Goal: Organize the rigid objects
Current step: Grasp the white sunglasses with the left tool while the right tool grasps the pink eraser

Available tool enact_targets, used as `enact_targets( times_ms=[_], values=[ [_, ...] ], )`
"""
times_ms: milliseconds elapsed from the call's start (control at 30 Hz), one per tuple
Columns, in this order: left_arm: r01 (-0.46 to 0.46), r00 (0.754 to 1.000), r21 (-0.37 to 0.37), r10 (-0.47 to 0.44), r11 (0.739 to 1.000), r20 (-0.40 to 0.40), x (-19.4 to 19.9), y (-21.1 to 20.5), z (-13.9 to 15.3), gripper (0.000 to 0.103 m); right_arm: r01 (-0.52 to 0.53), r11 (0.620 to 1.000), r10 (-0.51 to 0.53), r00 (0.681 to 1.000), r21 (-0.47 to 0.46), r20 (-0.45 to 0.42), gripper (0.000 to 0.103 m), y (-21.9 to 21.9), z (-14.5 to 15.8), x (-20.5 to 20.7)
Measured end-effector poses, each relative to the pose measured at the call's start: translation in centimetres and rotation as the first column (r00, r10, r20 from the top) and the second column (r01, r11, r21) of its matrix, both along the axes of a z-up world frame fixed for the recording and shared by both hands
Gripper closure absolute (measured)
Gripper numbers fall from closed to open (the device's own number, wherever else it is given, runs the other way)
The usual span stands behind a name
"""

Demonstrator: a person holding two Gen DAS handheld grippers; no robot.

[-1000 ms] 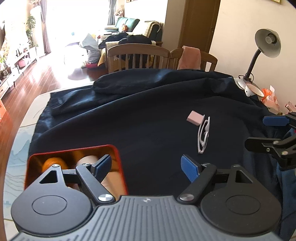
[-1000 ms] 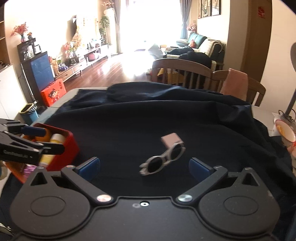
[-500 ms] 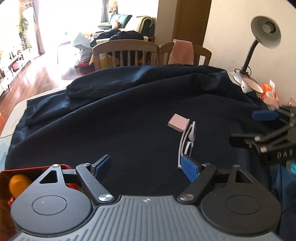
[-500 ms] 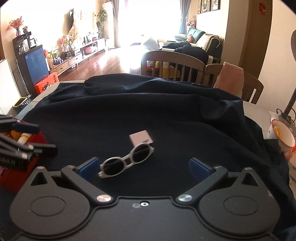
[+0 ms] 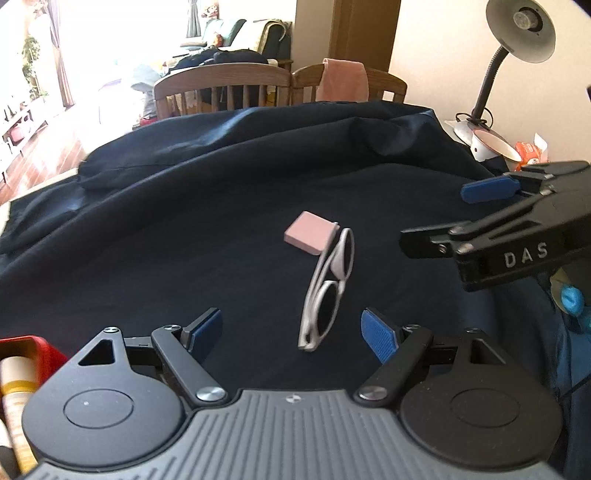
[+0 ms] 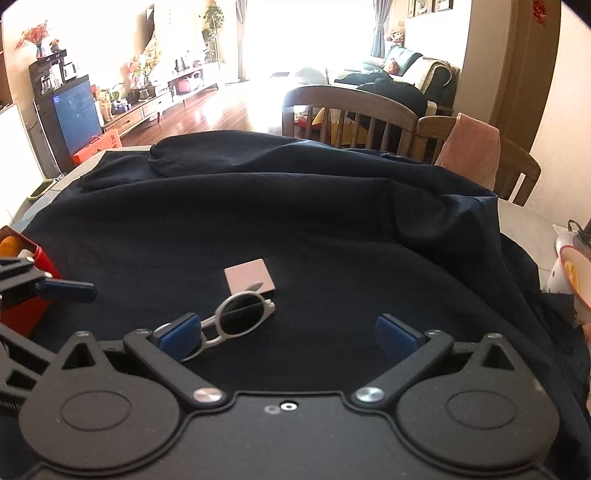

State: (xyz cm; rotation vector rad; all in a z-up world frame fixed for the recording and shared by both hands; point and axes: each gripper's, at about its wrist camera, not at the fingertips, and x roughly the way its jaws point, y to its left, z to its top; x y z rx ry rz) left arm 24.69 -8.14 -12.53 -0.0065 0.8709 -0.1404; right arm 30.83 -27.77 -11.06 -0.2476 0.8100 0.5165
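Note:
White-framed sunglasses (image 5: 327,291) lie on the dark cloth, touching a pink flat block (image 5: 309,237). My left gripper (image 5: 291,334) is open and empty, its jaws on either side of the near end of the sunglasses. My right gripper (image 6: 288,334) is open and empty; its left pad hides one lens of the sunglasses (image 6: 236,317), with the pink block (image 6: 250,280) just beyond. The right gripper also shows at the right of the left wrist view (image 5: 480,214). A red box (image 5: 22,350) holding a cream tube sits at lower left.
A dark blue cloth (image 5: 184,206) covers the table. A desk lamp (image 5: 517,33) and a bowl (image 5: 495,144) stand at the far right. Wooden chairs (image 5: 221,88) line the far edge. The red box also shows at the left of the right wrist view (image 6: 26,284).
Both grippers have moved in towards the sunglasses, which now lie between the left gripper's jaws. The red box has slid to the edge of both views. Both grippers stay open.

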Motion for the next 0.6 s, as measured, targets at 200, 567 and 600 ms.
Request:
enact_targets(
  times_ms=[200, 567, 600],
  values=[
    [0.023, 1.000, 0.011, -0.023, 1.000, -0.003, 1.4, -1.5, -1.6, 0.021, -0.022, 1.000, 0.022, 1.000, -0.008, -0.008, 0.002, 0.2, -0.5, 1.7],
    [0.050, 0.999, 0.065, -0.049, 0.997, -0.009, 2.9, -3.1, -3.5, 0.021, -0.077, 0.997, 0.077, 0.996, -0.001, -0.048, 0.006, 3.7, -2.1, 6.0],
    [0.049, 0.999, 0.070, -0.049, 0.996, -0.010, 2.9, -3.1, -3.7, 0.021, -0.082, 0.997, 0.082, 0.995, -0.005, -0.057, 0.006, 4.1, -2.4, 6.4]
  ],
)
